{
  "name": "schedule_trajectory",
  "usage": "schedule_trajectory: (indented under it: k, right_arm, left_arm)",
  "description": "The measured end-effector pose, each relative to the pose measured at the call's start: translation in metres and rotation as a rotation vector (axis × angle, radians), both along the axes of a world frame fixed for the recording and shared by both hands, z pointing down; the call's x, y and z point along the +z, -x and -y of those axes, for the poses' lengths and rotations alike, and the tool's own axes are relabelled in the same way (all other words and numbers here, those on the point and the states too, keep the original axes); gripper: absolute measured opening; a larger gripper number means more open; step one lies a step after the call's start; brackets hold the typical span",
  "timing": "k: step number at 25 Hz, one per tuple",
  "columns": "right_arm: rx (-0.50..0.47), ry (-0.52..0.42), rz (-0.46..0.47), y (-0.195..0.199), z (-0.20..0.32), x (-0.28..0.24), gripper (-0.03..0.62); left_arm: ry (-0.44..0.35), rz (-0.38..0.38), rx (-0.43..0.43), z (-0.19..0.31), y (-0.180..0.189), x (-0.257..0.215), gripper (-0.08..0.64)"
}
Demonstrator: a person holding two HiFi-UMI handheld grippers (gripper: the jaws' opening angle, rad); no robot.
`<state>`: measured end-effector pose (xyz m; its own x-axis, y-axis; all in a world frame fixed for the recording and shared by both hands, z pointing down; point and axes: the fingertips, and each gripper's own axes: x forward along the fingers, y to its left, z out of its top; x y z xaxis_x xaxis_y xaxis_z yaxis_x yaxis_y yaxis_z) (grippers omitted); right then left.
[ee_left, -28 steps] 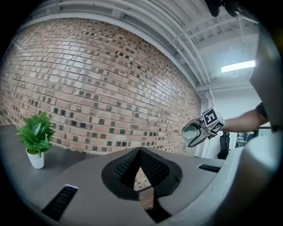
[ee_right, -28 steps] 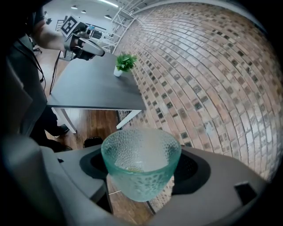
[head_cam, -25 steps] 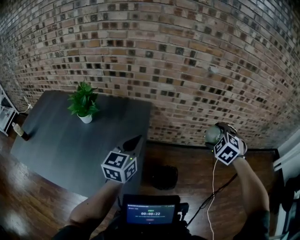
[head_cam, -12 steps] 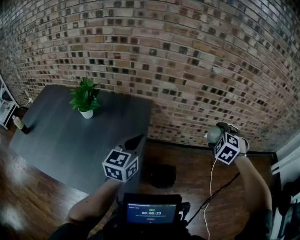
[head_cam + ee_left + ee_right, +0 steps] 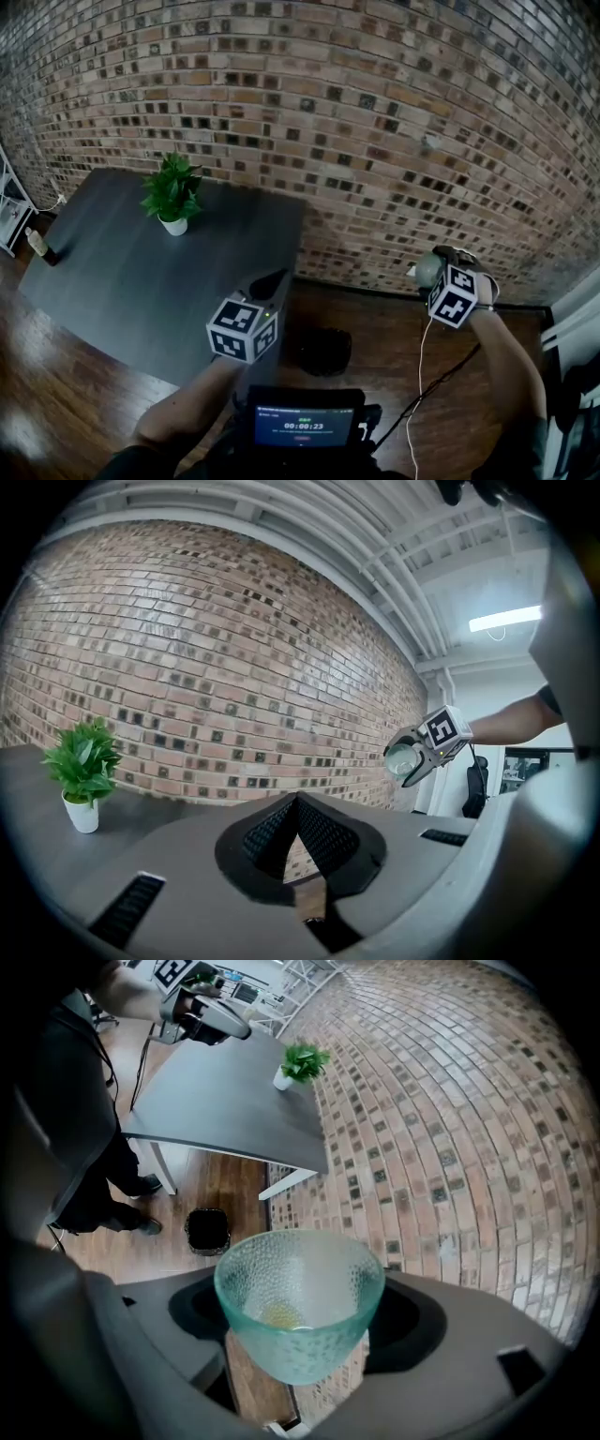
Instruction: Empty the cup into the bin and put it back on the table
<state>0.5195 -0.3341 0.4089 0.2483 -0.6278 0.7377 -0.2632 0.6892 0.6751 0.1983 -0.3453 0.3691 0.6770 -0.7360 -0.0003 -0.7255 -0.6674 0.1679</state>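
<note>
My right gripper [image 5: 429,273] grips a cup [image 5: 300,1288] of pale green, dimpled glass, one jaw on each side of its lower wall. I hold it in the air at the right of the scene, close to the brick wall [image 5: 375,112] and above the wooden floor [image 5: 394,347]. The cup is tilted, with its mouth turned partly toward my left side. A small yellowish bit [image 5: 279,1314] lies at its bottom; I cannot tell what it is.

The bin [image 5: 323,352] is black and stands on the floor by the table's near right corner. It is to the left of the cup, not under it.

My left gripper [image 5: 298,810] has its jaws closed together with nothing between them. It hangs level over the near right part of the dark table [image 5: 122,281] and points toward the wall.

A potted plant [image 5: 172,195] stands on the far side of the table, well apart from both grippers. A small screen [image 5: 302,424] sits at the near edge, below my arms.
</note>
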Motion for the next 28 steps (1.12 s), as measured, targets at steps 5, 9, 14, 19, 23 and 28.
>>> schedule_trajectory:
  k: [5, 9, 14, 19, 23, 28]
  right_arm:
    - [-0.014, -0.003, -0.035, 0.005, 0.001, -0.010, 0.399]
    - [-0.029, -0.004, -0.070, 0.009, 0.001, -0.015, 0.399]
    - [-0.036, 0.014, -0.094, 0.008, 0.000, -0.013, 0.399]
    - [-0.051, 0.026, -0.134, 0.009, 0.001, -0.013, 0.399]
    - [-0.066, 0.040, -0.166, 0.011, 0.001, -0.013, 0.399]
    - [-0.076, 0.048, -0.188, 0.012, 0.004, -0.014, 0.398]
  left_arm:
    - [0.004, -0.015, 0.005, -0.002, 0.000, -0.001, 0.002]
    - [0.011, -0.019, 0.000, -0.002, 0.002, 0.001, 0.002]
    - [0.019, -0.022, -0.002, -0.001, 0.003, 0.002, 0.002]
    - [0.010, -0.010, -0.003, 0.000, 0.005, 0.002, 0.002]
    - [0.019, -0.016, 0.002, 0.001, 0.002, 0.003, 0.002]
    - [0.035, -0.032, -0.003, 0.003, 0.003, 0.006, 0.002]
